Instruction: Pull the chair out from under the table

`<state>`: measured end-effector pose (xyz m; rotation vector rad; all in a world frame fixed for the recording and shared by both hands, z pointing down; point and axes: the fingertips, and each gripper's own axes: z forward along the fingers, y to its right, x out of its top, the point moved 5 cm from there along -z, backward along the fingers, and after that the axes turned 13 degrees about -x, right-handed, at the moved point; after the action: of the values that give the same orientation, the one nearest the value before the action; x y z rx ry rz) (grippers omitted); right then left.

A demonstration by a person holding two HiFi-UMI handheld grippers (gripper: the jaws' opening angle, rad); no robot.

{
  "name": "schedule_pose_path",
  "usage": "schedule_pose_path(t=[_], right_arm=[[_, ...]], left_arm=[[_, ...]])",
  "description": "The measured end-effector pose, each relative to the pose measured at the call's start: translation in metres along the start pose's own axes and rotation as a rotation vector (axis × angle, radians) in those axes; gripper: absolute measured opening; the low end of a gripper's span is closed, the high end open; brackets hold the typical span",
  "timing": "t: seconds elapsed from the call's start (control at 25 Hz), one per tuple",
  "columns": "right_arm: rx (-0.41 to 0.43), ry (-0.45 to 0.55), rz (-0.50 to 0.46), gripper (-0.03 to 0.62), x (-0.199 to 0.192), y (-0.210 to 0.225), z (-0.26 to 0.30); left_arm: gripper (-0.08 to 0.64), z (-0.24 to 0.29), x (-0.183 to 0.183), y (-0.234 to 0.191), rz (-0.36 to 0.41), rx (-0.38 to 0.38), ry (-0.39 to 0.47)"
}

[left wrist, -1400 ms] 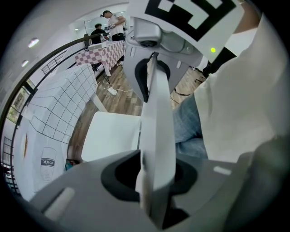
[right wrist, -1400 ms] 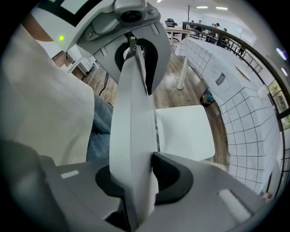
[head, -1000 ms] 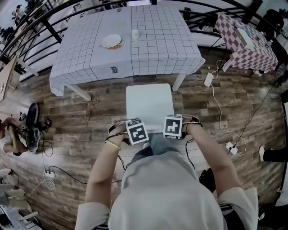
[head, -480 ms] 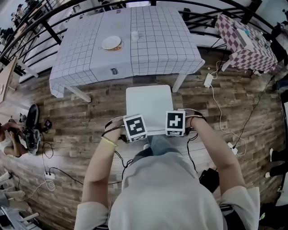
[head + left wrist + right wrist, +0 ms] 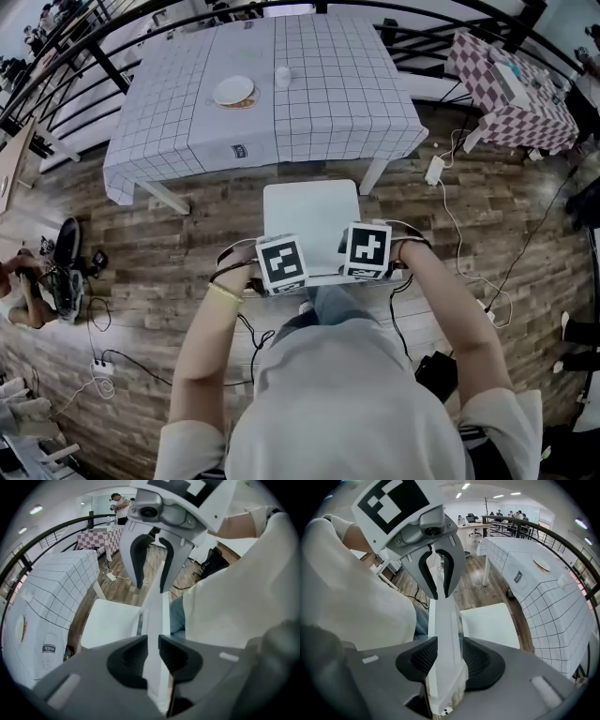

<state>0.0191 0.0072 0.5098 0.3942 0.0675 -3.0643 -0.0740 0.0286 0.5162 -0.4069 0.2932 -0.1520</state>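
Chair (image 5: 309,214) standing just out from the checked-cloth counter (image 5: 328,84)
The left claw (image 5: 150,651) and right claw (image 5: 446,656), jaws having just been closing, are each clamping its white backrest; the seat is lying ahead of them on the wooden floor (image 5: 169,234).

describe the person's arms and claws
The left claw and right claw have grey bodies with black ribbed pads, each topped by a white cube with black square markers. Dark cables loop at the wrists. The sleeves are short and pale; a yellow band circles the left wrist.
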Motion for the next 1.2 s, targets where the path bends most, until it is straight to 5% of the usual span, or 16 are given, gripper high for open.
schedule_pose_path(t=[0.16,0.4,0.76,1.2], right_arm=[[-0.067,0.032,0.026,0.106,0.006,0.008,0.002],[-0.203,0.131,0.057,0.043,0.022,0.029,-0.003],[-0.459,0.29,0.35,-0.002,0.029,0.071,-0.015],[-0.685,0.543,0.731,-0.002,0.029,0.099,-0.044]], left_arm=[[0.011,-0.012,0.008,-0.013,-0.018,0.073,0.094],[0.011,-0.029,0.019,-0.033,-0.048,0.198,0.224],[0.011,-0.06,0.029,-0.065,-0.244,0.351,0.53],[0.011,-0.097,0.032,-0.076,-0.35,0.634,0.886]])
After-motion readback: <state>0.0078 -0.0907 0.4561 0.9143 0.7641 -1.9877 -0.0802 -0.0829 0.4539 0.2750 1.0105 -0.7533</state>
